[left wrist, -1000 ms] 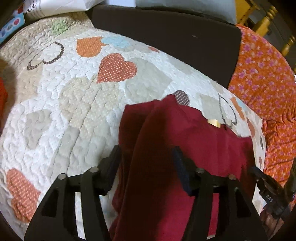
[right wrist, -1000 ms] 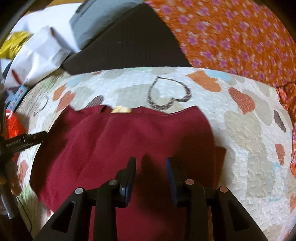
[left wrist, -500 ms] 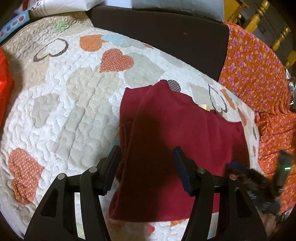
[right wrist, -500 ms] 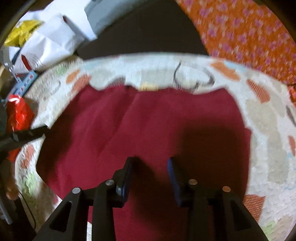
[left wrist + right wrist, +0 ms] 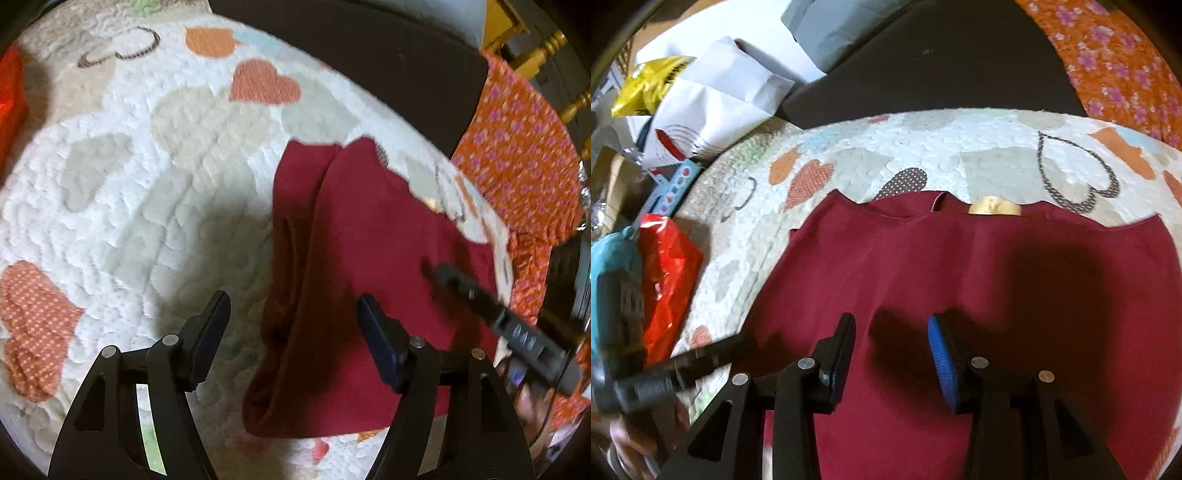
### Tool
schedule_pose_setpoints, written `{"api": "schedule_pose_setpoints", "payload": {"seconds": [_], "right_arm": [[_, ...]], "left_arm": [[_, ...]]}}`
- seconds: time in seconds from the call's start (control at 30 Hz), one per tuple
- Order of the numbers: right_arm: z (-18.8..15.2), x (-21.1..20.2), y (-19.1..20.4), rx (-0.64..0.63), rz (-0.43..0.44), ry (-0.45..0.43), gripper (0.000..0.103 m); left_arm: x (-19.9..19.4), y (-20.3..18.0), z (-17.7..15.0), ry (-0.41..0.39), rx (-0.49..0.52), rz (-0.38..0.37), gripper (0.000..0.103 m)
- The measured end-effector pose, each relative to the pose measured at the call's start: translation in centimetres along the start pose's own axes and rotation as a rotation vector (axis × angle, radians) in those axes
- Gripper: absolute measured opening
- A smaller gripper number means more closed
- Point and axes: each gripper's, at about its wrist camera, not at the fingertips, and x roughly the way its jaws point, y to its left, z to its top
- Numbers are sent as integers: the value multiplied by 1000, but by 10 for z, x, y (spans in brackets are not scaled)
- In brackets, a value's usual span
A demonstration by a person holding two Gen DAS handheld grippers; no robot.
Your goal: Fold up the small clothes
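Both the left gripper (image 5: 291, 317) and the right gripper (image 5: 892, 343) stand with jaws spread and empty above the maroon garment (image 5: 979, 280), which lies on the heart quilt (image 5: 147, 177). The garment's left edge appears doubled, though blur obscures it. Risk: a shallow pinch takes only the top layer, skewing the fold.

Count: 1 garment (image 5: 979, 280), 1 quilt (image 5: 155, 192), 2 grippers, left (image 5: 293, 317) and right (image 5: 892, 341); upper left: 1 red bag (image 5: 666, 280), 1 white bag (image 5: 716, 99).
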Motion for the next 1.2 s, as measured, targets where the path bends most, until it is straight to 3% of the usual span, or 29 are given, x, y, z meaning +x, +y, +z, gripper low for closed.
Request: {"api": "schedule_pose_setpoints", "payload": {"seconds": [0.1, 0.17, 0.23, 0.27, 0.37, 0.4, 0.5, 0.63, 0.77, 0.93, 1.03, 1.17, 1.2], "right_arm": [[7, 8, -1, 25, 24, 2, 39], [14, 8, 1, 26, 50, -4, 39], [23, 7, 6, 26, 75, -7, 40], [30, 8, 9, 28, 88, -5, 40], [46, 13, 19, 28, 108, 27, 45], [50, 14, 24, 22, 117, 43, 46], [57, 15, 44, -15, 152, 77, 46], [62, 21, 70, -62, 142, 118, 47], [60, 42, 88, -132, 73, 207, 48], [61, 48, 95, -173, 54, 237, 49], [58, 57, 95, -223, 6, 299, 50], [52, 50, 82, -235, 50, 265, 47], [51, 42, 77, -245, 58, 230, 38]], "left_arm": [[17, 3, 1, 25, -15, 3, 71], [17, 1, 2, -3, -30, -11, 72], [19, -2, 1, -2, -34, -52, 69], [21, -2, -1, -5, -48, -60, 49], [17, -8, -7, -45, -43, -68, 29], [13, -12, -8, -65, -29, -78, 28], [-1, -23, -14, -138, 14, -118, 27], [-7, -32, -18, -171, 52, -138, 26], [-12, -43, -21, -192, 93, -148, 26], [-16, -56, -26, -207, 148, -141, 26], [-17, -62, -27, -209, 171, -139, 26], [-17, -72, -28, -205, 202, -149, 26], [-18, -72, -28, -202, 204, -157, 26]]}}
